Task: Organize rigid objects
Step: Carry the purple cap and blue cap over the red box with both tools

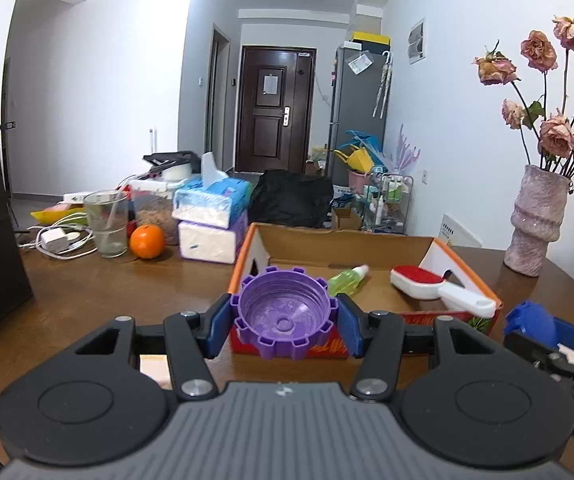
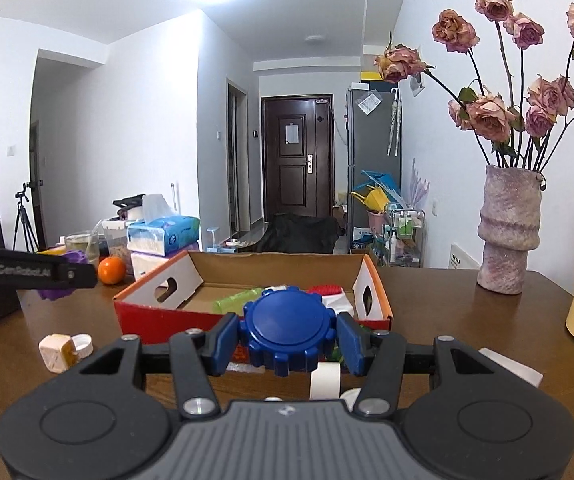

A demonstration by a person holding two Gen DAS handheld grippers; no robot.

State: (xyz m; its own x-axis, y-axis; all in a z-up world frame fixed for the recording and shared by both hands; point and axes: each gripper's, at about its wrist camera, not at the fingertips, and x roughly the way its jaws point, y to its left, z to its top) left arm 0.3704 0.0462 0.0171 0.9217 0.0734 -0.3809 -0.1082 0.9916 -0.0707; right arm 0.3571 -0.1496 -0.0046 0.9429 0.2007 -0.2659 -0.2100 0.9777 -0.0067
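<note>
Left wrist view: my left gripper (image 1: 285,318) is pinching a purple plastic gear-shaped cap (image 1: 285,312), one blue finger pad pressed against each side. The cap's hollow side faces the camera, and it is held clear of the brown wooden table (image 1: 99,300), just in front of the near wall of an open cardboard box with red and orange sides (image 1: 367,248). Inside the box lie a green plastic spray bottle (image 1: 347,280) and a white brush with a red pad (image 1: 431,284), apart from each other. My right gripper (image 1: 543,326) shows at the right edge, closed on a blue plastic gear-shaped cap (image 1: 529,318). On the table to the left stand an orange fruit (image 1: 147,241), a clear drinking glass (image 1: 106,222) and two stacked tissue packs (image 1: 211,220). A mottled pink ceramic vase of dried roses (image 1: 537,220) stands to the right.

Right wrist view: my right gripper (image 2: 287,336) is clamped on the blue cap (image 2: 287,330), closed face toward the camera, held in front of the box's (image 2: 151,312) near wall. The green bottle (image 2: 237,300) and the brush (image 2: 333,296) show partly behind it. A small beige block with a white screw cap (image 2: 63,350) rests on the table (image 2: 467,312) to the left. The left gripper's arm crosses the left edge, the purple cap (image 2: 67,260) partly visible behind it. The vase (image 2: 507,236) stands to the right.
</note>
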